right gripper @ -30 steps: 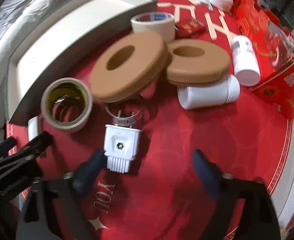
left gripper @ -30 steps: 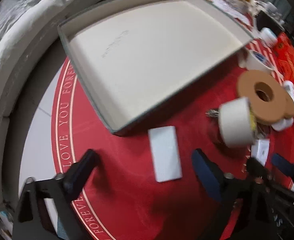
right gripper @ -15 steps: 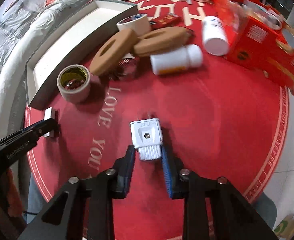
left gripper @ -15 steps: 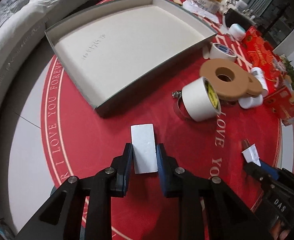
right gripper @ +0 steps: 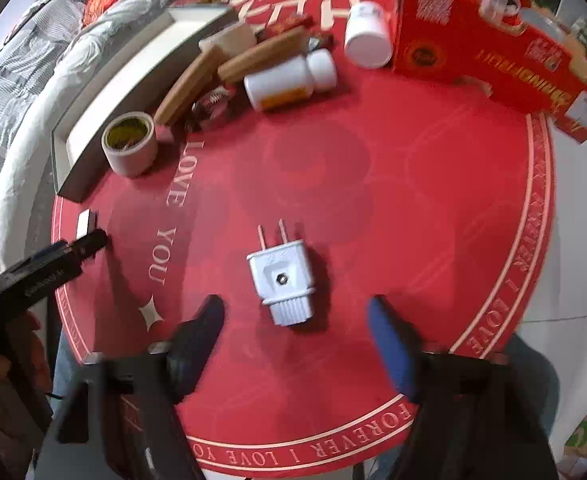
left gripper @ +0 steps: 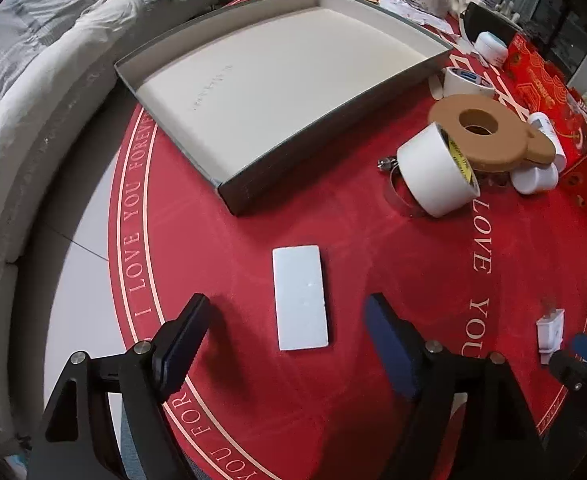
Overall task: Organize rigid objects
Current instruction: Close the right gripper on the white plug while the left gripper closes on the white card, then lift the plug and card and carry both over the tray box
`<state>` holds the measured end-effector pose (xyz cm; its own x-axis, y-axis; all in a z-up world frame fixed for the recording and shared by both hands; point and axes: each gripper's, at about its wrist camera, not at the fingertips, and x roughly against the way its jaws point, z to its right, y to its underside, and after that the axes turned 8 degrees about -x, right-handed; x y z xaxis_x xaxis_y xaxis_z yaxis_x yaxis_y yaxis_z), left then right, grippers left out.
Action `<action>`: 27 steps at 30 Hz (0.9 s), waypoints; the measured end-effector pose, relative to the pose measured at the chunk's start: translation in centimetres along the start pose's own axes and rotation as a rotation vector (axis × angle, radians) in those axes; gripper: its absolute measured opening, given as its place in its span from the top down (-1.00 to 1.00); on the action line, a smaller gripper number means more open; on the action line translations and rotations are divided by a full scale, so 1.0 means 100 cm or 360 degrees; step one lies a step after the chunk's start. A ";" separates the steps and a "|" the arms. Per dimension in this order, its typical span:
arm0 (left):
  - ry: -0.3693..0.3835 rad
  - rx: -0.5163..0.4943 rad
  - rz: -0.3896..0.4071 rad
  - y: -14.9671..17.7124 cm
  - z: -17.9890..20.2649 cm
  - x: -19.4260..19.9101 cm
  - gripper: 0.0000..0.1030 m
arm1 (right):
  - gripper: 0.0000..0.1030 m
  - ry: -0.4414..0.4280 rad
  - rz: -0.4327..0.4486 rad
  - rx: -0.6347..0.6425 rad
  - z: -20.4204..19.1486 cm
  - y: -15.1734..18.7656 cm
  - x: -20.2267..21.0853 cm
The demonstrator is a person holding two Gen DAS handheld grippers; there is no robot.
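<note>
Left gripper point(left gripper: 289, 336) spread astride white slab point(left gripper: 299, 297); right gripper point(right gripper: 295, 334) spread behind plug point(right gripper: 283, 284).

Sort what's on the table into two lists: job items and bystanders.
Job items: white block, white plug, tape roll, cork rings, pill bottle, tray.

Bystanders: red gift box, grey bedding.
</note>
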<state>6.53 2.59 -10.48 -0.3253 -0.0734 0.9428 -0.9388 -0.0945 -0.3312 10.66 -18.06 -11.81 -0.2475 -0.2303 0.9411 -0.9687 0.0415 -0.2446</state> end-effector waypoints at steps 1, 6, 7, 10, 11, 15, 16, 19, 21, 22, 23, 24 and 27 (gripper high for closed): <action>-0.0003 0.0010 0.0004 0.002 -0.002 0.000 -0.70 | -0.48 0.0016 0.0017 0.0016 -0.001 0.000 0.003; -0.0005 0.0048 -0.0019 0.002 -0.006 -0.005 -0.95 | -0.48 0.0060 -0.0011 0.0042 -0.007 -0.002 -0.005; -0.0004 0.0030 -0.0032 0.002 -0.004 -0.007 -0.99 | -0.48 0.0068 -0.0018 0.0051 -0.013 -0.004 -0.009; 0.0014 -0.0014 -0.0036 0.000 0.002 -0.007 -0.99 | -0.47 0.0098 -0.0027 0.0118 -0.030 -0.009 -0.020; 0.0021 -0.0034 -0.0038 0.000 0.005 -0.008 -0.99 | -0.39 0.0115 -0.0031 0.0143 -0.034 -0.009 -0.023; 0.0061 -0.0123 -0.0106 -0.003 0.018 -0.009 -0.94 | 0.22 0.0224 -0.0017 0.0269 -0.050 -0.009 -0.028; 0.0070 -0.0144 -0.0121 -0.004 0.021 -0.007 -0.80 | 0.38 0.0231 -0.0013 0.0277 -0.053 -0.009 -0.027; 0.0081 -0.0186 -0.0101 -0.006 0.026 0.005 0.47 | 0.38 0.0217 -0.0024 0.0248 -0.052 -0.006 -0.025; 0.0147 -0.0174 -0.0145 -0.006 0.024 0.008 0.47 | 0.38 0.0183 -0.0023 0.0209 -0.049 -0.004 -0.022; 0.0169 -0.0154 -0.0145 -0.006 0.023 0.010 0.47 | 0.38 0.0164 -0.0015 0.0192 -0.049 -0.003 -0.019; 0.0162 -0.0154 -0.0125 -0.006 0.023 0.014 0.47 | 0.38 0.0156 -0.0003 0.0184 -0.045 0.000 -0.014; 0.0131 -0.0177 -0.0082 -0.005 0.024 0.022 0.47 | 0.38 0.0152 0.0014 0.0180 -0.045 0.000 -0.010; 0.0131 -0.0202 -0.0001 -0.004 0.028 0.043 0.47 | 0.38 0.0128 0.0073 0.0169 -0.043 -0.001 0.008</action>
<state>5.81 -0.46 -6.39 -0.3282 0.0087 0.9446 -0.9440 0.0325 -0.3283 10.45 -14.10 -10.01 -0.2960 -0.1513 0.9431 -0.9502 -0.0537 -0.3068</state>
